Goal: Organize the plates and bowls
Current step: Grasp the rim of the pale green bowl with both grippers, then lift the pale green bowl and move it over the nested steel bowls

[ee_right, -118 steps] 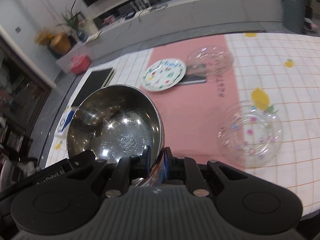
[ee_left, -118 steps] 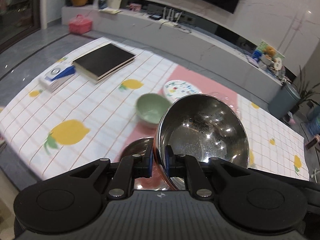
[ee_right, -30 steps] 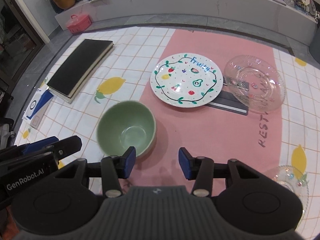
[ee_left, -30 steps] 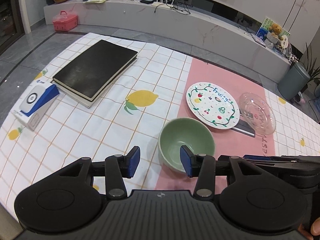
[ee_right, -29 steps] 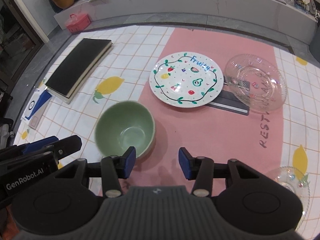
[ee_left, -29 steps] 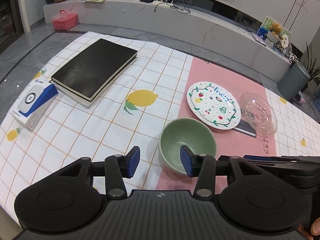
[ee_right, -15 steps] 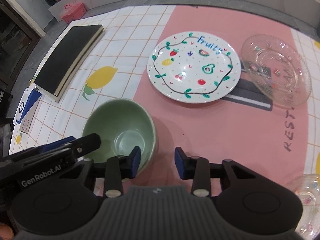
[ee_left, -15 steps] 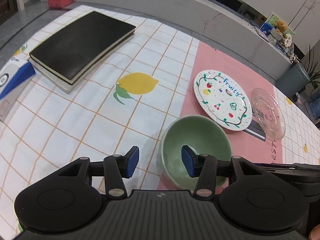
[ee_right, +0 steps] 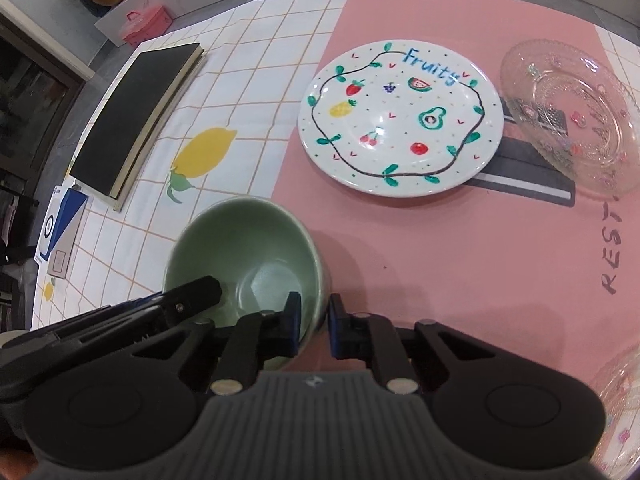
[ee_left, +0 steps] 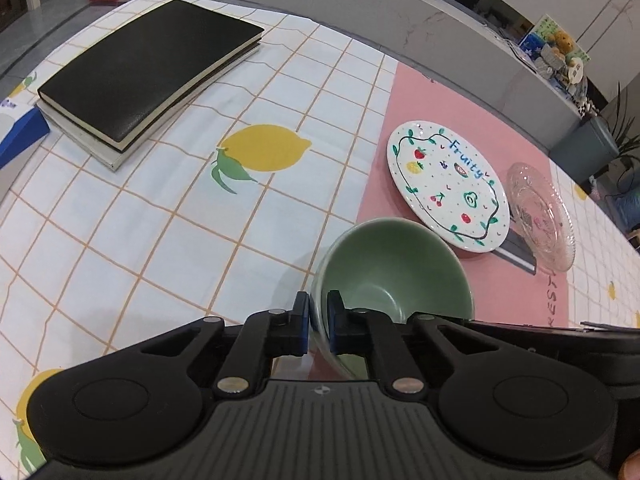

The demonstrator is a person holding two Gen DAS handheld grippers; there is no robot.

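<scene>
A green bowl stands upright where the lemon-print cloth meets the pink mat. My left gripper has its jaws closing on the bowl's near-left rim, one pad inside and one outside, pressing the wall. My right gripper straddles the near-right rim the same way, jaws closing with the wall pinched between the pads. Beyond the bowl lies a white fruit-pattern plate, and to its right a clear glass plate.
A black book lies at the far left, with a blue and white box nearer the table's left edge. A dark flat item sits under the two plates. Another glass plate shows at the near right.
Both grippers sank toward the green bowl and closed from wide open onto opposite sides of its rim. The steel bowl held earlier is out of view.
</scene>
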